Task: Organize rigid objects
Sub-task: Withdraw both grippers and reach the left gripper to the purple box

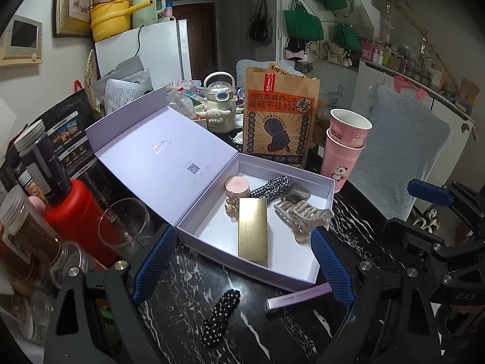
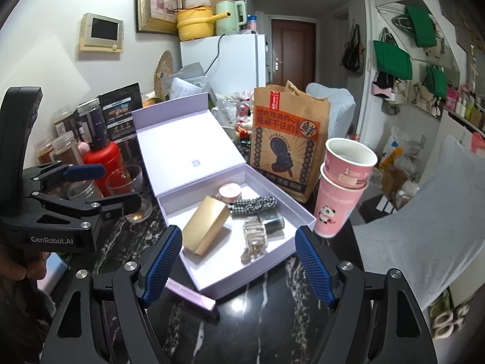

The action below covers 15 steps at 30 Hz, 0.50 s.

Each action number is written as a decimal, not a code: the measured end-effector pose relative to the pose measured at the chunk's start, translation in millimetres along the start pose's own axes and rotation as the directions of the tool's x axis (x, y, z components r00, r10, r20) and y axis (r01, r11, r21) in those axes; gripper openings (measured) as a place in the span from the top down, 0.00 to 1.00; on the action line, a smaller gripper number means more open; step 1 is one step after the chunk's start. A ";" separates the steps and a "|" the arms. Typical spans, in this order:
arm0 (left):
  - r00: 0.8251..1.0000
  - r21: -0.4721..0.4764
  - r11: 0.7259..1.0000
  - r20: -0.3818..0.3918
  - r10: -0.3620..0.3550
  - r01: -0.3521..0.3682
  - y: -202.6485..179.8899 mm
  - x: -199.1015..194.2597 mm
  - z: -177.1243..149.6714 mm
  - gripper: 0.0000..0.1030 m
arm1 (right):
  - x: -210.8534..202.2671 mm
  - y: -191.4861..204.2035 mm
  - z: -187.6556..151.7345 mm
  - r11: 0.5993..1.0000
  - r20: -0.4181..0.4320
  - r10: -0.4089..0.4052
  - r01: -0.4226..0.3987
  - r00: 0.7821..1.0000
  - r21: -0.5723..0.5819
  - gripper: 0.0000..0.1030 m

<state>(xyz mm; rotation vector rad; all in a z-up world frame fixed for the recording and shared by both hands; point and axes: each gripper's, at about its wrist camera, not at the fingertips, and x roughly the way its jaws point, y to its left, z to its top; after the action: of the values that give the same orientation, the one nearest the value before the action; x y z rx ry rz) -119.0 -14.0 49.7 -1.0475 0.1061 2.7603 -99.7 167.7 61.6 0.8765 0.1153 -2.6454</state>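
currently both handheld tongs hover above a black marble-patterned table (image 1: 188, 273), spread wide and pinching nothing: the left gripper (image 1: 242, 270) and the right gripper (image 2: 239, 261). between them sits an open pale lilac cardboard box (image 1: 303, 273), lid tipped back. inside lie a flat gold metallic case (image 1: 252, 230), a translucent beige claw hair clip (image 1: 303, 215), a round pink compact (image 1: 237, 185) and a checked fabric scrunchie (image 1: 269, 186). outside, on the table, rest a soft black polka-dot scrunchie (image 1: 219, 318) and a slim lilac stick-shaped box (image 1: 298, 295). that stick looks light, stiff and smooth; gripping across its narrow middle seems safest.
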 end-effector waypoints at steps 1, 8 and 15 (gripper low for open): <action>1.000 -0.002 1.000 -0.001 0.000 0.000 -0.2 -2.2 -3.1 0.11 | -2.4 1.0 -2.5 1.000 -0.001 0.000 0.000 1.000 0.002 0.25; 1.000 -0.010 1.000 -0.013 -0.005 0.005 -5.2 -12.3 -26.4 0.11 | -16.1 9.3 -21.8 1.000 -0.001 0.017 -0.017 1.000 0.013 0.25; 0.999 -0.020 1.000 -0.043 -0.017 0.016 -10.8 -16.2 -50.3 0.11 | -27.3 18.3 -46.6 1.000 -0.013 0.022 -0.021 1.000 0.019 0.25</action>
<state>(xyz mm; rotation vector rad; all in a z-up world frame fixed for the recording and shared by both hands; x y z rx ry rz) -72.3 -12.5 22.7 -1.1084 0.0764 2.7296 -46.6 167.5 40.8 0.8964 0.0844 -2.6250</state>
